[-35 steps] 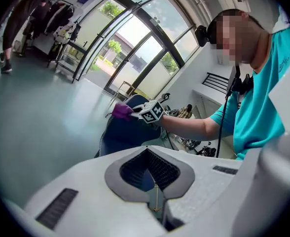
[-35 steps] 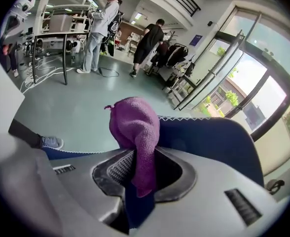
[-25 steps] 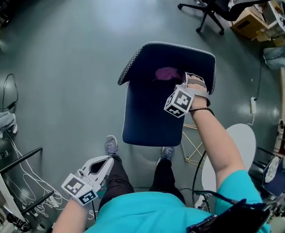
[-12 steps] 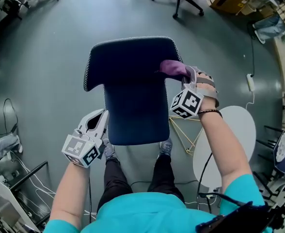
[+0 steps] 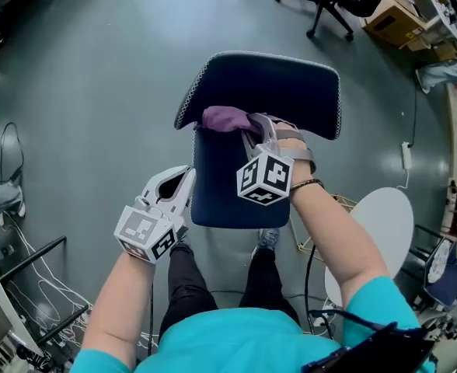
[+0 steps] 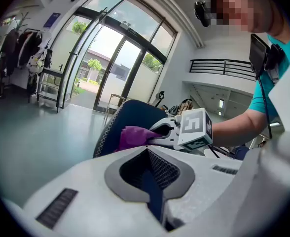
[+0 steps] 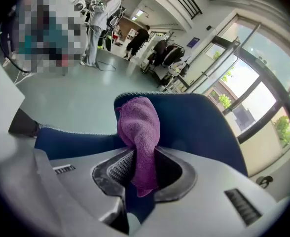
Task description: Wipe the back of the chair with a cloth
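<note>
Purple cloth (image 7: 140, 122) deep in right tongs (image 7: 137, 159)

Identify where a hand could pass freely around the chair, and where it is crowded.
Freest: the bare floor left of the chair, beyond the left gripper. The backrest right of the cloth is bare. Crowded: the chair's right side, with the right gripper, the person's arm and a white round base.

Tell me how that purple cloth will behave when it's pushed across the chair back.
Probably floppy: the purple cloth bulges above the right gripper, and an end hangs loose between its jaws. Its nubby weave will likely grip the chair back rather than slide. It may bunch when pushed.
</note>
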### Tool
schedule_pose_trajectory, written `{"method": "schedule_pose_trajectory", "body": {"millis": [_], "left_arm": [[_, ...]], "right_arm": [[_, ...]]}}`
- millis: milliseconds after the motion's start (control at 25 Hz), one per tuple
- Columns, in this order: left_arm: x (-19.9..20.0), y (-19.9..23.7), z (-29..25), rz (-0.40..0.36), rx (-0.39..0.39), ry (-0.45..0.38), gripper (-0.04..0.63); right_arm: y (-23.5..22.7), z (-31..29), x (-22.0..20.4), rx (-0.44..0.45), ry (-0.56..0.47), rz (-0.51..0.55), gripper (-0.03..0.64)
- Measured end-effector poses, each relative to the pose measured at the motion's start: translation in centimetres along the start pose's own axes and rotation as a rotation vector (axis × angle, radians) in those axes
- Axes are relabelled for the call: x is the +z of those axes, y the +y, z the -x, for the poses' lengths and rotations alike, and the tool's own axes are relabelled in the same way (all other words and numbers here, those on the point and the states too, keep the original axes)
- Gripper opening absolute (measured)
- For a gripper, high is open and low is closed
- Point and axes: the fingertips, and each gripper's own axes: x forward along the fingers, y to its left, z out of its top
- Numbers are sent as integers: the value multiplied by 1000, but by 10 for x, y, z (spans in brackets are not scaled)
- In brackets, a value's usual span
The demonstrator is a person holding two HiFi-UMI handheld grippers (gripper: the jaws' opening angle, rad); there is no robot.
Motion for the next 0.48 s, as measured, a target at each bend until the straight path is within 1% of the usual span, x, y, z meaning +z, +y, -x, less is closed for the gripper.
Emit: {"method": "schedule_pose_trajectory", "body": {"millis": [120,240,360,440,480], "left_arm": [[-5,22,23,-3,8,-5,-5],[-9,44,40,2,24,-11,-5],[-10,58,49,0,34,-15,-5],[-11,61,49,-1,35,-6,-5],[-12,60,46,-3,30,1,-5]], "right_arm": [[28,-29,48,49,-23,39,91],[42,-51,70,64,-20,71,90],[39,-66,72,40,9,87,91],[31,-73,56,11,57,108,91],[24,-74,41,-5,89,116,91]]}}
